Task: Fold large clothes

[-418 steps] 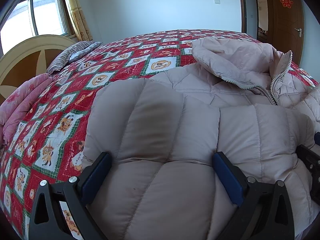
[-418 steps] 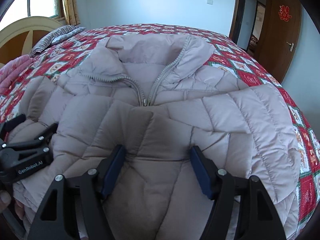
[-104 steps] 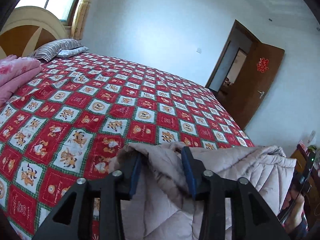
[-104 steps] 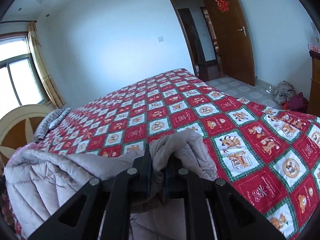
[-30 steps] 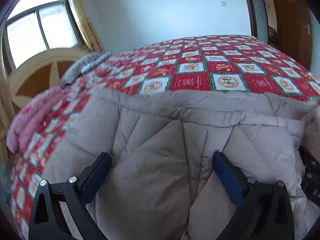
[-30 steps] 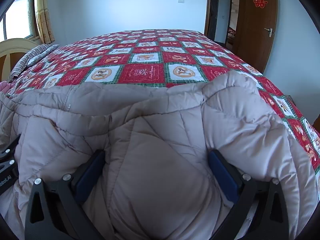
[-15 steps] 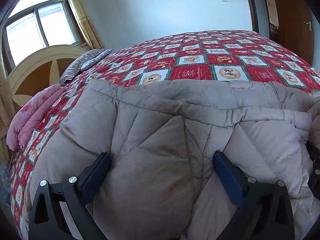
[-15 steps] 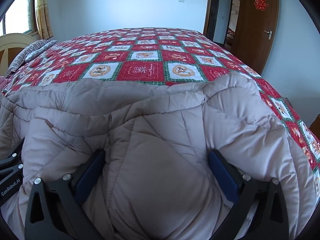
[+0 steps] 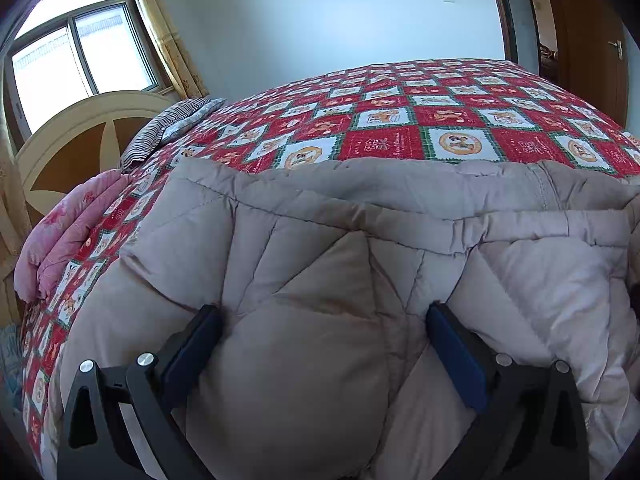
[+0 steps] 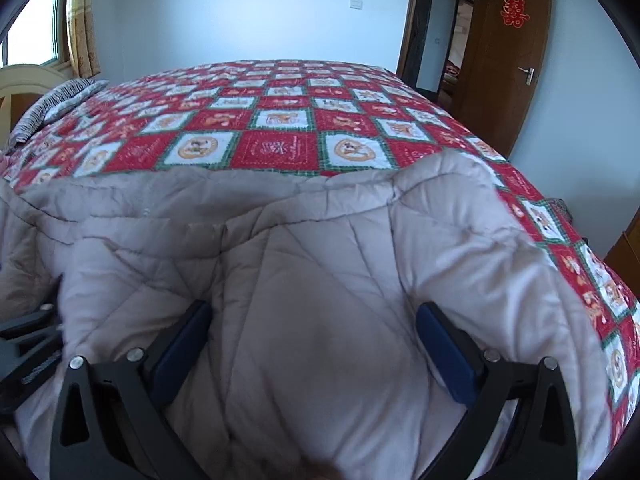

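A pale pink quilted puffer jacket [image 9: 360,240] lies folded on the bed, with its folded edge across the far side; it also fills the right wrist view [image 10: 320,248]. My left gripper [image 9: 320,332] is open, its blue pads spread wide, resting low on the jacket's left part. My right gripper [image 10: 314,326] is open too, its pads spread over the jacket's right part. The left gripper's black body [image 10: 28,344] shows at the left edge of the right wrist view. Neither gripper holds fabric.
The bed has a red, white and green patchwork quilt [image 9: 420,120]. A striped pillow [image 9: 172,128], a pink folded blanket [image 9: 68,224] and a rounded headboard [image 9: 80,136] are at the left. A wooden door [image 10: 508,52] stands open at the right.
Both grippers have shifted slightly over the folded jacket and stay open. Several seconds ago they were shut on the jacket's edge and carried it across the bed.
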